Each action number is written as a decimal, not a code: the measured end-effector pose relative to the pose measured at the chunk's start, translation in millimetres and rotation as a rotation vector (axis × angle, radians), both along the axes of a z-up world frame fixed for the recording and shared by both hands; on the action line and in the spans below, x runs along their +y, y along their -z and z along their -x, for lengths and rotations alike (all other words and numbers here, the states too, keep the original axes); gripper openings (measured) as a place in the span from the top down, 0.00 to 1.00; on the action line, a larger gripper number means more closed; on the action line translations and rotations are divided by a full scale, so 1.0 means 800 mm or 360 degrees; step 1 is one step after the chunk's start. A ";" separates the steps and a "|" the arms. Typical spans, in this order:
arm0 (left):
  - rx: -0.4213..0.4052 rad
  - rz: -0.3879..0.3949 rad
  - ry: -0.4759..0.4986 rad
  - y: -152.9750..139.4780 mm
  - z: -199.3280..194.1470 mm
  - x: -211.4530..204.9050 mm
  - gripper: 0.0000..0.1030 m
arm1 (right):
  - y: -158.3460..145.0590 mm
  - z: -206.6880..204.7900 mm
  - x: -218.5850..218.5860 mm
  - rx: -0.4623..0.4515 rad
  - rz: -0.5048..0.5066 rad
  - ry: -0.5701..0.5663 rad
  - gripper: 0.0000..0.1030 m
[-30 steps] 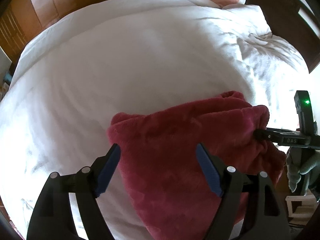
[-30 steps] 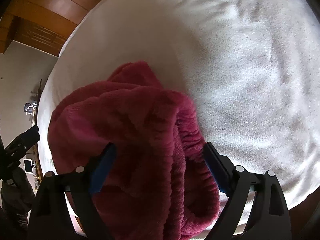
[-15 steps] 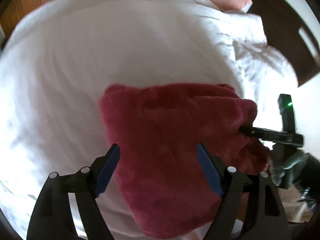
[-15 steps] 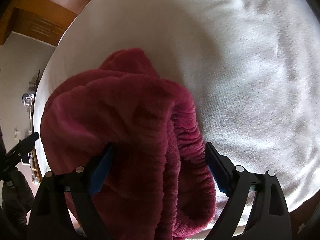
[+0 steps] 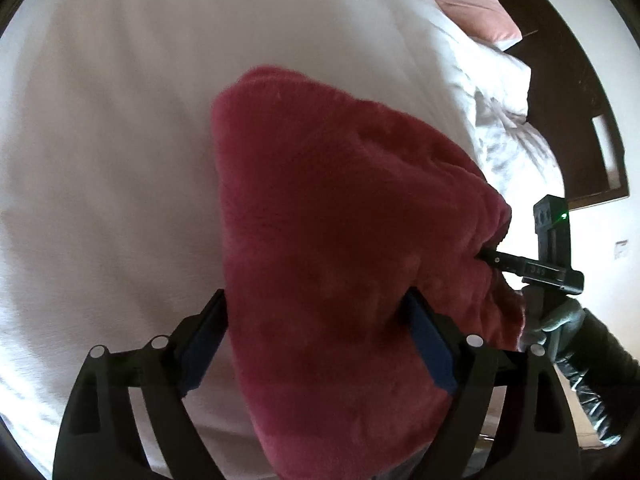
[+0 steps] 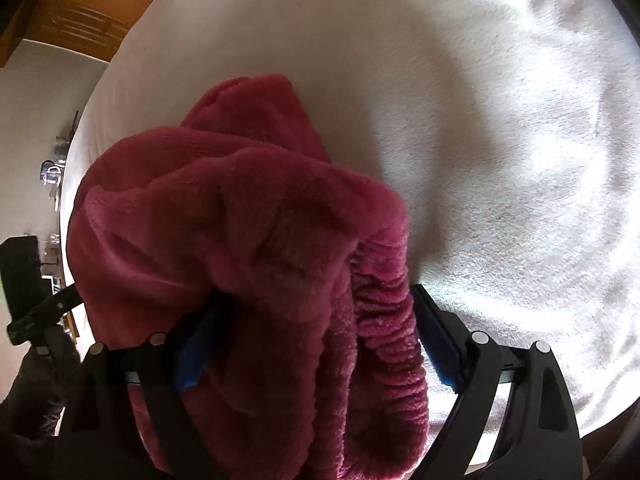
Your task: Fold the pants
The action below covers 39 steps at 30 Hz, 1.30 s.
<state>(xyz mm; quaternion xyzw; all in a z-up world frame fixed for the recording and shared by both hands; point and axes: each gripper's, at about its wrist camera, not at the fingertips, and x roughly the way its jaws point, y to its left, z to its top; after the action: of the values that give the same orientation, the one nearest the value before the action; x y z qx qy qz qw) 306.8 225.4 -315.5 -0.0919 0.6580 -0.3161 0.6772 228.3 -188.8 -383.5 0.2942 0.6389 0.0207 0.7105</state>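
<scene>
Pants [image 5: 320,240] bundled on bed [image 5: 100,140]. Left tool [image 5: 316,340] opening astride them; right tool [image 6: 316,336] wide, seemingly ungripped. Next, flatten the fold.

Both wrist cameras are looking steeply down, close over the fuzzy dark-red pants [image 5: 328,248] on the white-covered bed [image 5: 100,140]. The 2 views are sharing that bundle [image 6: 248,240], each glimpsing the opposite gripper at its edge.
</scene>
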 end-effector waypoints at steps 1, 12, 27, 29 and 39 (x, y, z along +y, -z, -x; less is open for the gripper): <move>0.0021 0.0010 -0.0009 0.005 -0.001 0.001 0.15 | 0.002 -0.003 0.000 0.0007 -0.0013 -0.0008 0.15; 0.0233 0.0170 -0.0204 0.027 0.000 0.023 0.30 | 0.007 -0.040 0.011 0.0001 -0.0162 -0.0209 0.44; 0.0054 0.0185 -0.0429 -0.064 -0.003 0.016 0.55 | -0.075 -0.087 0.007 -0.0215 -0.0216 -0.0331 0.62; 0.0002 0.0202 -0.0451 -0.080 -0.018 0.009 0.55 | -0.088 -0.109 0.000 -0.0270 -0.0208 -0.0326 0.62; -0.0284 0.0245 -0.0485 -0.133 -0.144 -0.031 0.55 | -0.142 -0.258 -0.026 -0.0534 -0.0118 -0.0317 0.62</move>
<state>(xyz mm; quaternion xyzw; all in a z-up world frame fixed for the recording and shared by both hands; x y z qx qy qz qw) 422.3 200.6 -209.3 -0.2137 0.5477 -0.2663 0.7638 434.5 -209.3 -269.9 0.2479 0.5362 0.1631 0.7902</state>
